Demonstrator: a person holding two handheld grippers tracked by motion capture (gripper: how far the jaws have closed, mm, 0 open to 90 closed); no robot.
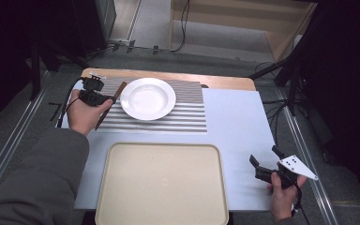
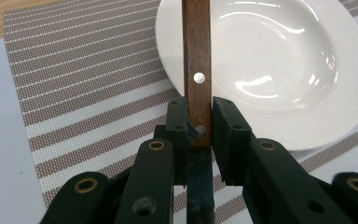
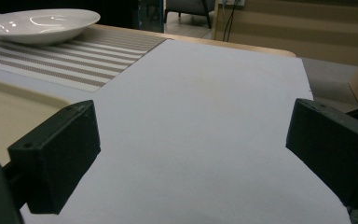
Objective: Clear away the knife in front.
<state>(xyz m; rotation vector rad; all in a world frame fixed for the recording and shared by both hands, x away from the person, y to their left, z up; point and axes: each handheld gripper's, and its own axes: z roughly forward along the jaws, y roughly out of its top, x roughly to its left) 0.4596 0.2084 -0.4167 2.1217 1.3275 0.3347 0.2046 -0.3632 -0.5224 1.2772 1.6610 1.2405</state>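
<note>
the left gripper (image 2: 199,135) is seen clamped on a riveted wooden handle (image 2: 196,60), most likely that of a table knife, with both jaws pressed flat against its narrow sides near one rivet. the handle is held above the left part of the striped placemat (image 2: 84,88), its far length crossing the rim of the white plate (image 2: 279,70) in the left gripper view; in the high view the same utensil (image 1: 115,101) is seen slanted just beside the plate's left edge (image 1: 126,105). whether it touches the plate cannot be told. the handle is judged stiff, light and not fragile, though smooth wood may slip or pivot between narrow pads, so a hold near the middle of the handle, across its flat sides, is judged best. the blade end is hidden behind the hand and gripper. the plate is judged brittle and glossy, and contact with it should be gentle. farther out, the right gripper (image 1: 267,168) is held with its jaws spread wide and nothing between them, low over the pale table cover (image 3: 205,116), beside the empty beige tray (image 1: 161,185).
</note>
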